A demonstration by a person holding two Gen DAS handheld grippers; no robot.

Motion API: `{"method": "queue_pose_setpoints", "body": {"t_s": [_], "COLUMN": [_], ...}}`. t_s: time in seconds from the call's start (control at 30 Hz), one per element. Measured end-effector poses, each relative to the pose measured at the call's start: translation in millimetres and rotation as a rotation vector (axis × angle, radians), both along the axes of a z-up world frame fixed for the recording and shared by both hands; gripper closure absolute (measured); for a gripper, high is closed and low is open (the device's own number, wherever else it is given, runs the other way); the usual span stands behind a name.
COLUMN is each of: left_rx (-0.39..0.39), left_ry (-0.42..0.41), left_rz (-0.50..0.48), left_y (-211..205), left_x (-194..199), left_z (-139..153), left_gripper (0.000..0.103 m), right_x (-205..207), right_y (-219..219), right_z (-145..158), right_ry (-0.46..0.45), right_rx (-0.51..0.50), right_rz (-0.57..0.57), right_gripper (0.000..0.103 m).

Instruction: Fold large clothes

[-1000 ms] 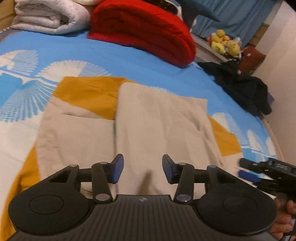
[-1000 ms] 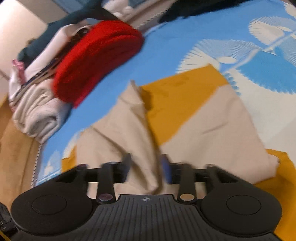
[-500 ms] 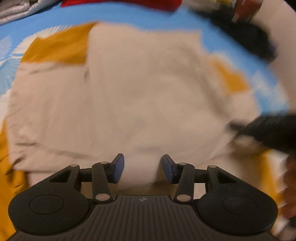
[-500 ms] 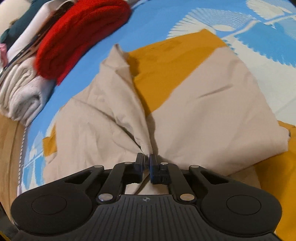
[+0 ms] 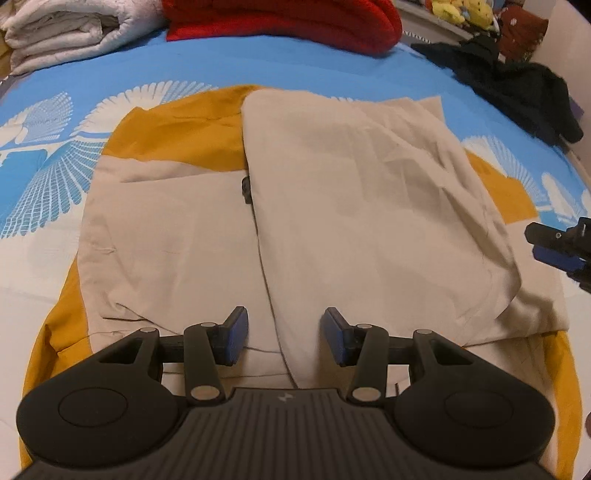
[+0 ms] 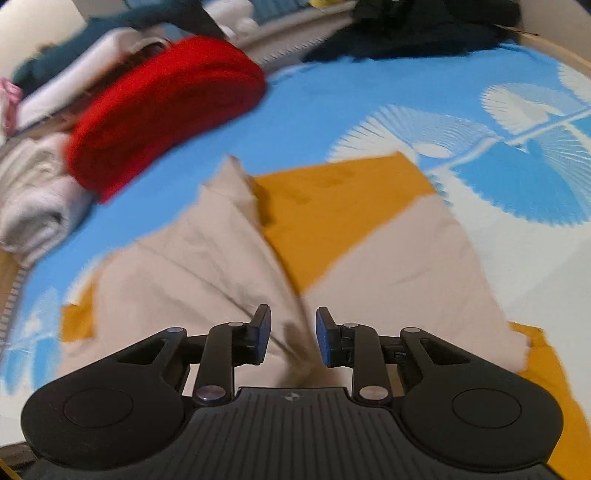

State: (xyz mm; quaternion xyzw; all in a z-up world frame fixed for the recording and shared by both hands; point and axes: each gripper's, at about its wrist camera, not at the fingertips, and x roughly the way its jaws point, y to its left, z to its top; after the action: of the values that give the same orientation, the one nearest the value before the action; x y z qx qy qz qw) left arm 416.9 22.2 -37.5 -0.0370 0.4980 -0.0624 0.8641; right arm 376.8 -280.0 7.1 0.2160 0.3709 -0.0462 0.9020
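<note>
A large beige garment lies on the bed, its right half folded over toward the middle, on a mustard-yellow cloth. My left gripper is open and empty just above the garment's near edge, astride the fold line. My right gripper is open above a raised ridge of the beige garment; nothing is clamped. The right gripper also shows at the right edge of the left wrist view.
The bed has a blue and white patterned cover. A red folded blanket and a white folded quilt lie at the far side. A black garment lies at the far right, with plush toys behind it.
My right gripper was shut on the beige fabric half a second ago and has now opened and let it go. The left gripper stayed open and drew back from the garment.
</note>
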Motion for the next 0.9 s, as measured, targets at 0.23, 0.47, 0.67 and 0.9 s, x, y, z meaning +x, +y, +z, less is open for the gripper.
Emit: {"method": "queue_pose_setpoints", "body": {"t_s": [0.23, 0.47, 0.67, 0.9], "left_rx": [-0.092, 0.034, -0.003, -0.052], "left_ry": [-0.060, 0.055, -0.036, -0.192], "left_rz": [-0.060, -0.082, -0.064, -0.055], "left_y": [-15, -28, -12, 19], "left_x": [-9, -8, -16, -44], "left_z": [8, -11, 18, 70], "left_gripper": [0.053, 0.053, 0.053, 0.053], "right_x": [0, 10, 6, -14], "right_y": [9, 2, 18, 43], "right_z": [1, -45, -26, 16], "right_ry": [-0.064, 0.190, 0.079, -0.127], "right_rx": [0.115, 0.090, 0.038, -0.075], "right_rz": [0.070, 0.012, 0.065, 0.139], "right_gripper": [0.074, 0.082, 0.078, 0.078]}}
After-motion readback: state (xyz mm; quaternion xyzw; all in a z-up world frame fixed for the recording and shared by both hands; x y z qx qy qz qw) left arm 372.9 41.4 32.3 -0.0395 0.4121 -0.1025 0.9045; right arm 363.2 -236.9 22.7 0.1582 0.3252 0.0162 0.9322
